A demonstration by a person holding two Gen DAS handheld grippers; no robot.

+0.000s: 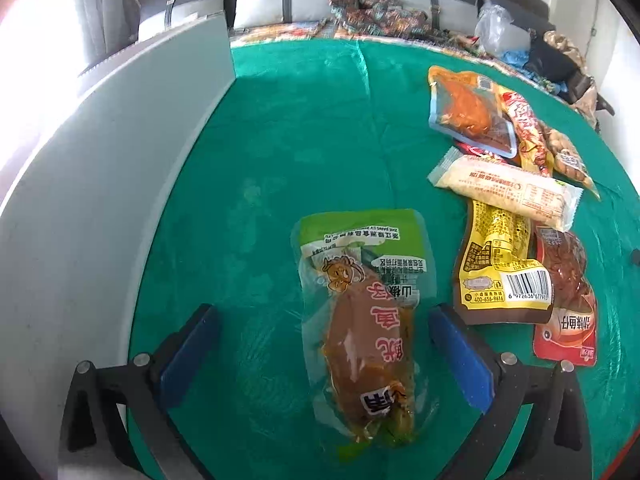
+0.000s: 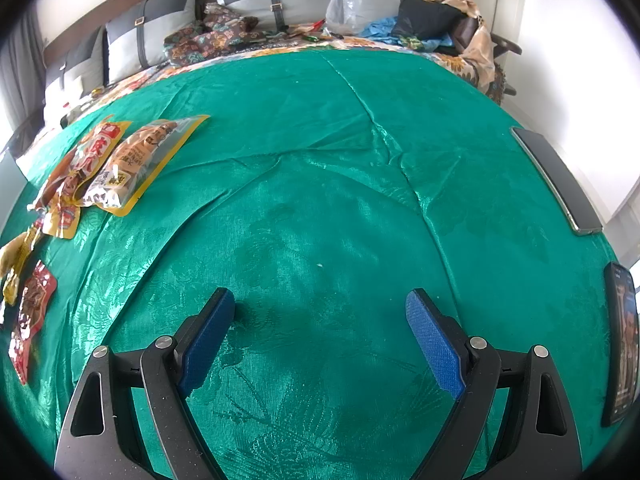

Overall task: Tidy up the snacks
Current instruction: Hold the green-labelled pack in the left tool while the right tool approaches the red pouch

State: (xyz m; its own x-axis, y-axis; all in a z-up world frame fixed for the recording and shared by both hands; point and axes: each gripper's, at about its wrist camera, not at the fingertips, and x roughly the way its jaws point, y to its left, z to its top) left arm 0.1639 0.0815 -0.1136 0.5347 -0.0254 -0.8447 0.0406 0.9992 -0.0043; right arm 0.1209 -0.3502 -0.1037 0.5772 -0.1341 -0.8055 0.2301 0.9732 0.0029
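The left tool [image 1: 324, 344] stands wide open over the green cloth [image 1: 304, 132], its blue pads on either side of a green-topped pouch [image 1: 360, 320] without touching it. The pouch lies flat by itself at lower centre of the left wrist view, set apart from the pile; by the look of it, this is where a sorted group begins.

The unsorted snacks sit at the right of that view: an orange pouch [image 1: 464, 108] at the top, a white bar wrapper [image 1: 508, 192] lying across a yellow packet [image 1: 496, 272], and a red packet [image 1: 568, 300] at the lower edge, several overlapping one another.

A pale grey wall [image 1: 100, 184] curves down the left side, perhaps a bin for the snacks; its inside is hidden, so I cannot tell what it holds.

The right tool [image 2: 320, 336] is open too, with only bare cloth between its pads, and looks parked. Two phones [image 2: 560, 180] lie at the right edge of its view.
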